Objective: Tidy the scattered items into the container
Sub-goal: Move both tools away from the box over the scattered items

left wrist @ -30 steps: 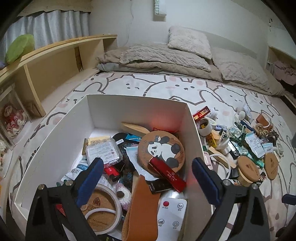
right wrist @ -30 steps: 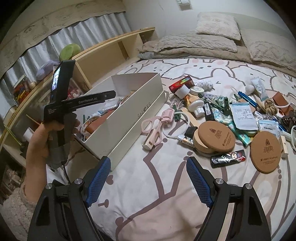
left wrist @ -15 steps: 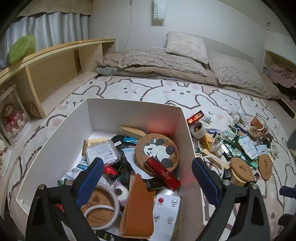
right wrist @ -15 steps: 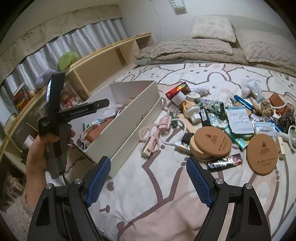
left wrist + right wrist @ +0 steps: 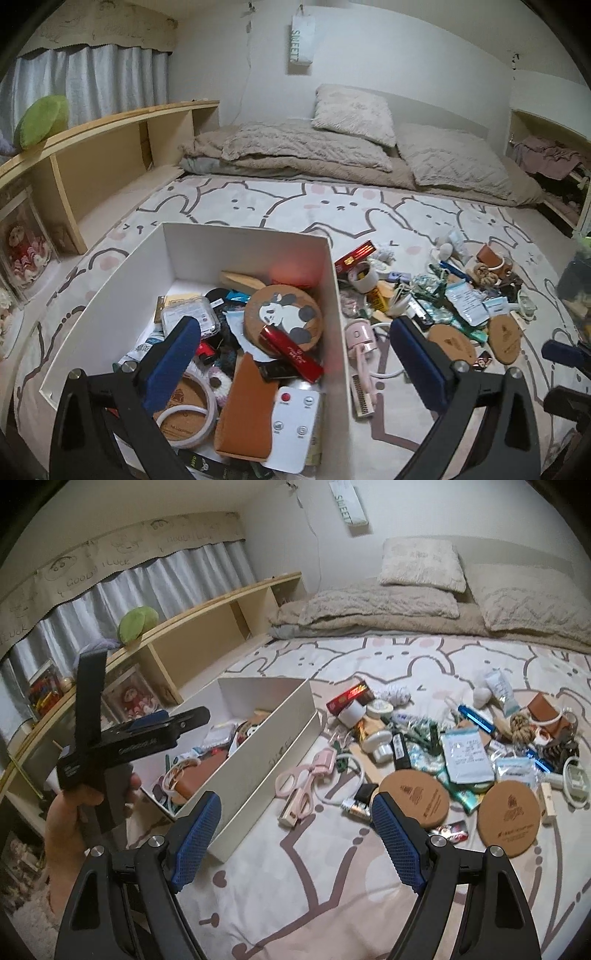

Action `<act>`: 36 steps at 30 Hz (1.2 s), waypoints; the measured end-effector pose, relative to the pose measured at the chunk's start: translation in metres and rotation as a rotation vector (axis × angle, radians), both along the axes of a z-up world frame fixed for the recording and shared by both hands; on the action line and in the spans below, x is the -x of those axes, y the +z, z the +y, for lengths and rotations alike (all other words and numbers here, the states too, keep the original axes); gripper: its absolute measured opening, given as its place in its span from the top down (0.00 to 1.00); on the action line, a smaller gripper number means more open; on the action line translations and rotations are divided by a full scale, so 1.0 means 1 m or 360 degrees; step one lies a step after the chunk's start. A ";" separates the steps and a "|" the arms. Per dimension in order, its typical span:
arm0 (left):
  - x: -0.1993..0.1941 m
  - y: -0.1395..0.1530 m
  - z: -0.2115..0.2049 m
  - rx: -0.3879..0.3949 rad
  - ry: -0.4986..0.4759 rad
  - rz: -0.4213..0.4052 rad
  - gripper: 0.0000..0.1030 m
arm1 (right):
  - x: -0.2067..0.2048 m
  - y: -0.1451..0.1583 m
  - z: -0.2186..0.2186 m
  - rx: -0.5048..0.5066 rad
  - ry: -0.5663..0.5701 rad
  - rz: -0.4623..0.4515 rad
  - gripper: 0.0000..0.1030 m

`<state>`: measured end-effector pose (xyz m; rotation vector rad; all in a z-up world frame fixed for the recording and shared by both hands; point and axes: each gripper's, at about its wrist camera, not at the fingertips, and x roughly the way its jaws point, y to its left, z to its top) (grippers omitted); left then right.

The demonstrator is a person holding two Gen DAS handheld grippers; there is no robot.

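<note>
The left hand-held gripper [image 5: 291,354] hangs over the near end of the white box [image 5: 334,295], its jaws having just spread wider with nothing between them — a drop-off looks finished, and the box already holds a panda coaster [image 5: 282,317], a red case [image 5: 291,353], a tan leather pouch [image 5: 245,410] and a white remote [image 5: 293,424], among other bits. The right hand-held gripper [image 5: 295,836] is likewise spread and empty, poised above bare bedsheet [image 5: 332,904] just short of the scattered pile. So the step in hand is the gap between one delivery and the next pick. Most of the clutter is not yet in the box: pink scissors [image 5: 299,786] lie just beside the box wall, two cork coasters [image 5: 413,797] sit near the right gripper's far finger, and a black-and-red lighter [image 5: 452,829] lies between them. The likely next move is for the right gripper to go forward and down onto one of these near items; the flat coasters would call for catching an edge, whereas the scissors offer a thicker handle to pinch — then a carry left over the box rim.
</note>
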<state>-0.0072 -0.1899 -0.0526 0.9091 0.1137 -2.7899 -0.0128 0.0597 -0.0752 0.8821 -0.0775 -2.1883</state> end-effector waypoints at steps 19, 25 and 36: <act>-0.016 0.019 0.033 0.0056 -0.0096 0.0093 0.00 | -0.003 0.016 0.007 -0.0097 -0.0131 0.0280 0.00; -0.016 0.019 0.040 0.0072 -0.0096 0.0088 0.00 | 0.003 0.020 0.018 -0.0085 -0.0180 0.0284 0.00; -0.018 0.019 0.052 0.0074 -0.0139 0.0091 0.00 | 0.007 0.022 0.034 -0.0138 -0.0249 0.0337 0.00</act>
